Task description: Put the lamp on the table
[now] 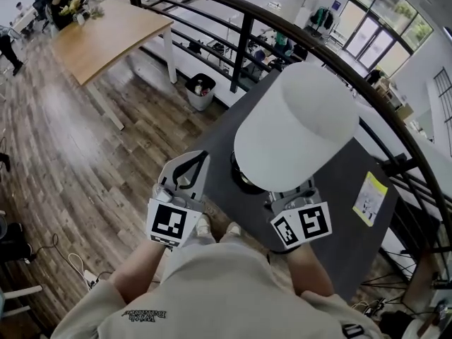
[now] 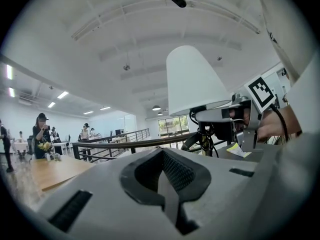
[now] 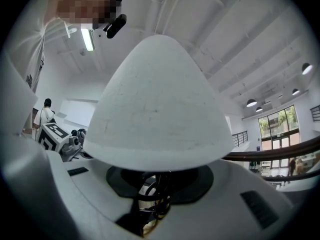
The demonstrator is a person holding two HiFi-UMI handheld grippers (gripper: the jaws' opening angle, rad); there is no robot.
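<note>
The lamp has a white cone shade [image 1: 296, 126] and a dark stem wound with black cable [image 3: 156, 191]. It is upright over the near edge of the dark grey table [image 1: 346, 189]. My right gripper [image 1: 291, 198] sits under the shade, shut on the stem, which fills the gap between its jaws [image 3: 155, 199]. I cannot tell whether the lamp's dark base [image 1: 244, 179] touches the tabletop. My left gripper [image 1: 189, 169] is just left of the lamp, apart from it, its jaws meeting with nothing between them [image 2: 167, 184]. From the left gripper view the shade [image 2: 192, 81] and the right gripper [image 2: 227, 116] show to the right.
A yellow-and-white paper [image 1: 370, 198] lies on the dark table's right side. A curved black railing [image 1: 282, 34] runs behind the table. A light wooden table [image 1: 113, 30] and a bin [image 1: 201, 90] stand on the plank floor at left, with people at the far left.
</note>
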